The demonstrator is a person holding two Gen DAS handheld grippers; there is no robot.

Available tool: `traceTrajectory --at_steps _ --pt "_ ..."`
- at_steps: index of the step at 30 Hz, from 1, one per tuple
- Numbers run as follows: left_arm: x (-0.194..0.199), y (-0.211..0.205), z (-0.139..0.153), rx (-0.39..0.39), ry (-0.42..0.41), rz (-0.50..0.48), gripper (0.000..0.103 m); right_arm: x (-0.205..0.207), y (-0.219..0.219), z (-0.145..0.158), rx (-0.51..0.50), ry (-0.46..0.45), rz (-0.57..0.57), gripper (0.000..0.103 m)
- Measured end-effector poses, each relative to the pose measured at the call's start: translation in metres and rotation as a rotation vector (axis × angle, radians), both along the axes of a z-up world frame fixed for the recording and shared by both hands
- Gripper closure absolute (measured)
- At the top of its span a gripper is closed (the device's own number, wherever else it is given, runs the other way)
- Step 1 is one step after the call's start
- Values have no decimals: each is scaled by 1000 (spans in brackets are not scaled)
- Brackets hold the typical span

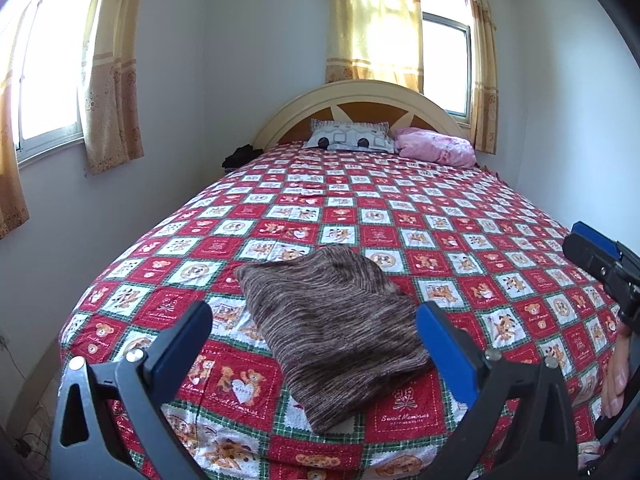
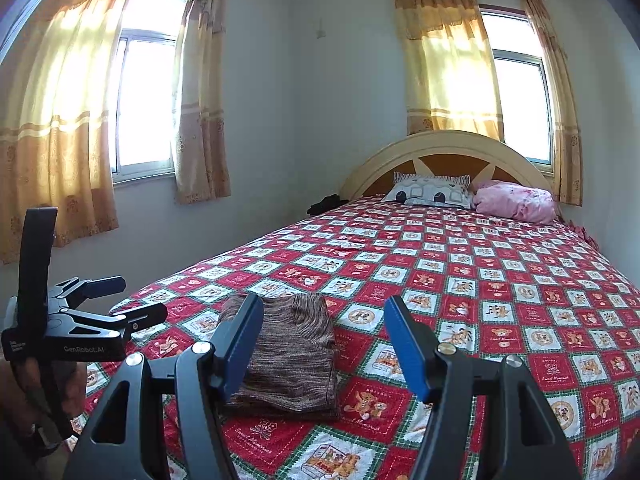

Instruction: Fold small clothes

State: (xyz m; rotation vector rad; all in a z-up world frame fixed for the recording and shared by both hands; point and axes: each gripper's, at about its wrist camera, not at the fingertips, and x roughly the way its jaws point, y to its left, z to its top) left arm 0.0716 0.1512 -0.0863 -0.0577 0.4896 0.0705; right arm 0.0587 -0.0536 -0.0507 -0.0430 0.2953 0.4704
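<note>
Brown knit garment (image 1: 332,336) lies folded on bedspread (image 1: 440,216); my left gripper (image 1: 314,344) and right gripper (image 2: 320,344) both gape empty.

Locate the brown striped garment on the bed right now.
The brown striped garment lies folded on the red patchwork bedspread near the foot of the bed, between the open left gripper fingers in its view.

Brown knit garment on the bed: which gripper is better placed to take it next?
Probably left. The left gripper is open and frames the brown knit garment squarely. The right gripper is also open, but the garment sits off toward its left finger.
</note>
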Motion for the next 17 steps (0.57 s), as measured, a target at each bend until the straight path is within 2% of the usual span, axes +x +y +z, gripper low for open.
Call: traceTrajectory --at_steps 11,17 --pt "-2 9 -1 -42 -9 14 0 1 3 -5 -17 16 12 39" --pt "-3 5 -1 -21 -23 12 0 1 3 -6 -16 23 11 39"
